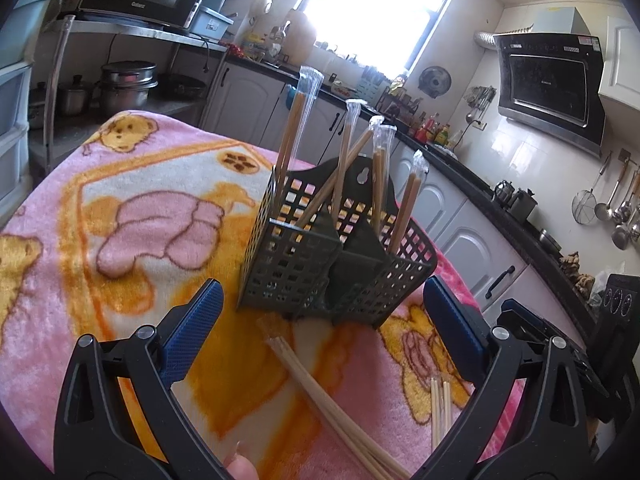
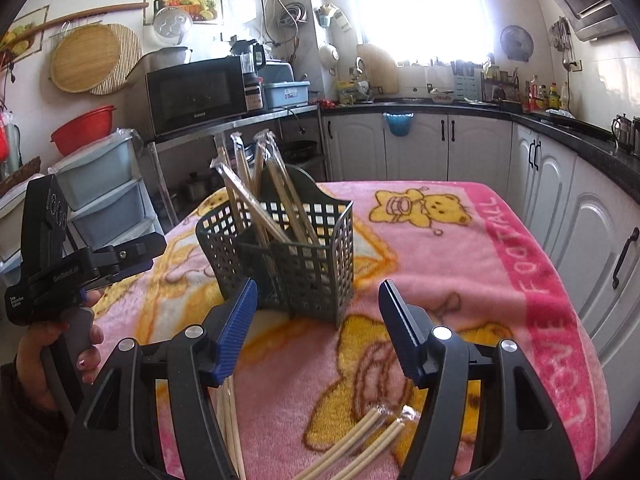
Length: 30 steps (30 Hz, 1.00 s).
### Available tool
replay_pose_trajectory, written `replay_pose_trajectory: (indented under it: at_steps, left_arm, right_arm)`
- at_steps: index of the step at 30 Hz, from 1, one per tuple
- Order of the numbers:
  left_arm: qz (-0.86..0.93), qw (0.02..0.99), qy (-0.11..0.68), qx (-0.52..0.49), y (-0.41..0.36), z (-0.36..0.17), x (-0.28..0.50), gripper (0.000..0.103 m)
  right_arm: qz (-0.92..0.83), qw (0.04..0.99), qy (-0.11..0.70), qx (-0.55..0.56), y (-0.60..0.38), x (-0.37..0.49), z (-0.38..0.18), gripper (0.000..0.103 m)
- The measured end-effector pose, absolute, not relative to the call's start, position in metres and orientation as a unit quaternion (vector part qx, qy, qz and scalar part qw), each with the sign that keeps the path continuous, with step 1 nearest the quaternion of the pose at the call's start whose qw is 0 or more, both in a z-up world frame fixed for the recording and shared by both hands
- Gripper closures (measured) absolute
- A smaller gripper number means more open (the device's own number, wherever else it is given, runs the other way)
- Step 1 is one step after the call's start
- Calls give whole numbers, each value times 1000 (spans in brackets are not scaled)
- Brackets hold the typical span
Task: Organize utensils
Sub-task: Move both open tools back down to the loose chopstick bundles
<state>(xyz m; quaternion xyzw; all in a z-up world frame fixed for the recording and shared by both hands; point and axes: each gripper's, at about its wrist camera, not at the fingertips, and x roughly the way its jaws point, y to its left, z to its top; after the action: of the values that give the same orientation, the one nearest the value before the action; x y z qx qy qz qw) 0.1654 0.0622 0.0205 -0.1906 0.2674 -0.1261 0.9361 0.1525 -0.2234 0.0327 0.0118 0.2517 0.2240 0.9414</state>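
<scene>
**A:** Kitchen cabinets and a bright window ring your desk [image 2: 460, 240], which is draped in a pink bear blanket. Going left to right in the right wrist view: your left gripper [image 2: 92, 264] is up at the far left, then the dark mesh holder [image 2: 288, 264] in the middle, already carrying several wrapped chopsticks [image 2: 256, 200] leaning in its compartments.

**B:** And what is still loose?

**A:** Two lots. One bundle of loose chopsticks [image 1: 340, 404] lies on the blanket just in front of the holder, between your left jaws; a smaller wrapped set [image 2: 372, 436] lies nearer your right gripper [image 2: 320, 320]. Both pairs of jaws are spread wide and pinch nothing.

**B:** So which step am I at?

**A:** Partway, I'd judge: between pickups. Next you need to lower one gripper over a loose bundle, close across the sticks, then lift and tip them upright into a compartment.

**B:** Do the views differ?

**A:** Yes. Your left wrist view looks straight into the holder's divider and its hanging hole, and shows the range hood. Only the right wrist view shows your hand on the left gripper's handle and the blanket's lettered border.
</scene>
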Motion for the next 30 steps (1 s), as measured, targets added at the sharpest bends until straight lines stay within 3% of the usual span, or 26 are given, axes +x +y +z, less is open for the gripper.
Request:
replay_pose_trajectory:
  at_steps: [25, 30]
  left_arm:
    - [-128, 912, 344, -181, 50, -27, 169, 11]
    - [-138, 903, 362, -186, 46, -38, 172, 24]
  right_arm:
    - [219, 911, 348, 13, -232, 144, -13, 42]
    - [214, 902, 375, 11, -233, 147, -27, 42]
